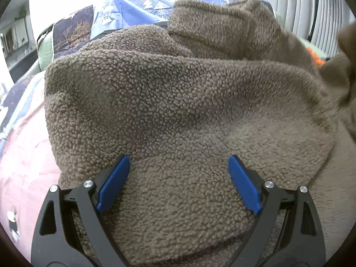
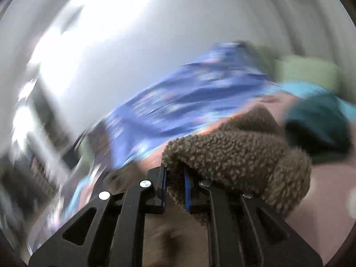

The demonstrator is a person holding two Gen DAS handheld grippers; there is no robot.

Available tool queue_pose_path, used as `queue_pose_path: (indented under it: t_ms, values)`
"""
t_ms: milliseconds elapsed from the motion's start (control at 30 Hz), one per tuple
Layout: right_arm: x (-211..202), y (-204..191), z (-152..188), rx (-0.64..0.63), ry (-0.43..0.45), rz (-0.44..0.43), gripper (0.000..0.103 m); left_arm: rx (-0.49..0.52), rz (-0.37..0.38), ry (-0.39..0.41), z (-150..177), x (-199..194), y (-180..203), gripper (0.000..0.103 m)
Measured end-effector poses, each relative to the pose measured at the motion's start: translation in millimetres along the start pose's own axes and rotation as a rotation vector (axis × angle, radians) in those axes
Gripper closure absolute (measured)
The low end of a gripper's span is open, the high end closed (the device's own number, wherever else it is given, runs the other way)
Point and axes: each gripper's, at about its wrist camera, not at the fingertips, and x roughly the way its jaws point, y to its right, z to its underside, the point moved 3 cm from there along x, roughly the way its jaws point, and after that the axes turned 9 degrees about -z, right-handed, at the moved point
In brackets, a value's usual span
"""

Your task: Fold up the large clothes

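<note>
My left gripper (image 1: 179, 173) stands wide over the brown fleece garment (image 1: 178, 102), its blue pads (image 1: 114, 183) resting on the nap with nothing pinched between them. The fleece lies heaped on a bed, over a pink sheet (image 1: 24, 155) with a blue tree-print cover (image 1: 142, 6) behind it. My right gripper (image 2: 175, 178) is narrowed down hard on a fold of the fleece (image 2: 235, 155), which bunches over the fingers (everything behind it in that view is smeared). A dark teal cloth (image 2: 318, 124) shows beyond it.
</note>
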Motion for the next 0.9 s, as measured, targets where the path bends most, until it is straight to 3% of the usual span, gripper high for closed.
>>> queue_pose_path:
  t_ms: [100,167,233,333,400,533,700,733,767,800,833,900]
  values:
    - [55,-71,58,-0.167,-0.198,-0.129,0.08,-0.111,0.107,0.038,0,-14,-20,0.011]
    - [82,-92,96,-0.236,-0.324,-0.143,0.066,-0.213,0.208,0.065,1,-25,-38,0.011]
    - [101,-98,139,-0.28,-0.458,-0.124,0.065,-0.306,0.306,0.077,4,-33,-55,0.008]
    - [105,-87,167,-0.231,-0.545,-0.097,0.062,-0.397,0.429,0.087,7,-41,-75,0.005]
    - [95,-74,168,-0.162,-0.543,-0.104,0.058,-0.42,0.474,0.084,7,-41,-77,0.003]
    - [86,-52,166,-0.081,-0.494,-0.09,0.051,-0.394,0.469,0.069,4,-39,-69,0.002]
    - [86,-43,167,-0.001,-0.457,-0.134,0.051,-0.306,0.31,-0.011,-15,-11,-46,0.003]
    - [85,-43,168,-0.003,-0.453,-0.137,0.05,-0.293,0.296,-0.02,-21,-5,-42,0.01]
    - [81,-41,166,-0.004,-0.447,-0.141,0.05,-0.27,0.288,-0.026,-23,-3,-36,0.057]
    - [76,-41,165,-0.004,-0.439,-0.147,0.05,-0.239,0.274,-0.048,-28,1,-33,0.072]
    - [69,-42,160,-0.008,-0.413,-0.144,0.05,-0.228,0.251,-0.059,-32,0,-31,0.074]
    - [48,-37,145,-0.025,-0.344,-0.148,0.049,-0.248,0.266,0.041,-44,-35,-34,0.075]
